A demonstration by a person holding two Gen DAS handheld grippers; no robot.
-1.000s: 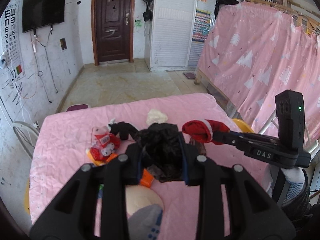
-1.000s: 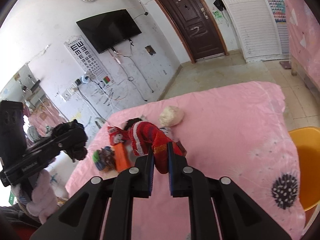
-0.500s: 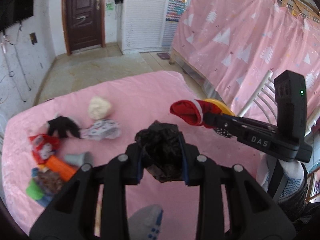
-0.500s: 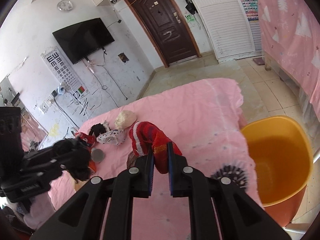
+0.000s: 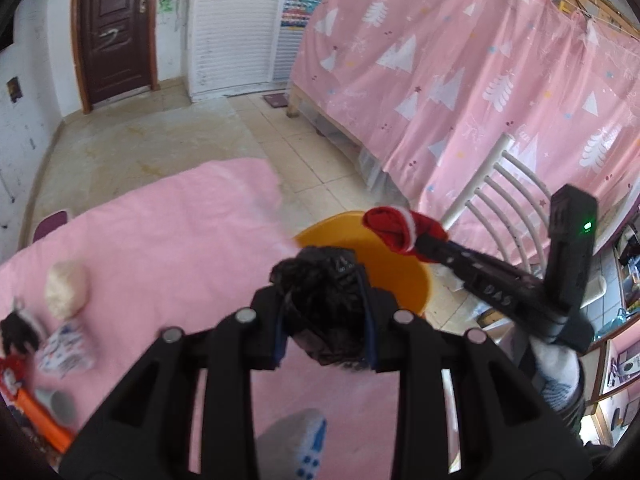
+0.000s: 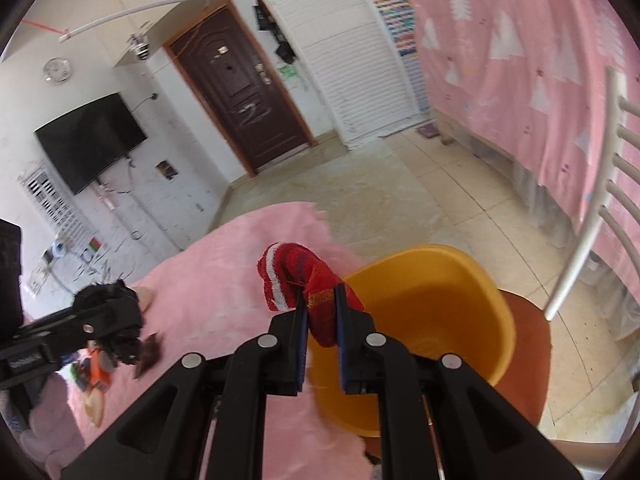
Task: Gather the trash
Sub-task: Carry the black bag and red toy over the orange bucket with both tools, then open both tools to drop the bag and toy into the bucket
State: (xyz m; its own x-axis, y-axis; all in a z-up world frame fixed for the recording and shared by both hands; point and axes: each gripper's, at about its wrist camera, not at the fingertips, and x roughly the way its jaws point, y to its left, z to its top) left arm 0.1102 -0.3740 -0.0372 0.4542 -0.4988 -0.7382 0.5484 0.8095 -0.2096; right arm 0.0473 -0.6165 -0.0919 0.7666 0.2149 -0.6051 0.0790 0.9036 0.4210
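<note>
My left gripper (image 5: 325,308) is shut on a crumpled black bag (image 5: 320,280) and holds it above the pink table's right edge, next to the orange bin (image 5: 384,268). My right gripper (image 6: 321,312) is shut on a red sock with a white band (image 6: 298,276) and holds it over the near left rim of the orange bin (image 6: 436,304). The right gripper with the red sock (image 5: 394,226) also shows in the left wrist view, above the bin's far rim. The left gripper and black bag (image 6: 114,312) show at the left of the right wrist view.
More trash lies at the left of the pink table (image 5: 168,232): a cream wad (image 5: 66,288), a patterned white piece (image 5: 66,352), a black piece (image 5: 16,330), an orange item (image 5: 36,420). A white slatted chair back (image 5: 500,188) stands right of the bin. A grey sock (image 5: 296,444) lies near.
Both grippers have swung right with their loads, from above the trash pile toward the orange bin. The red sock now hangs over the bin's rim.
</note>
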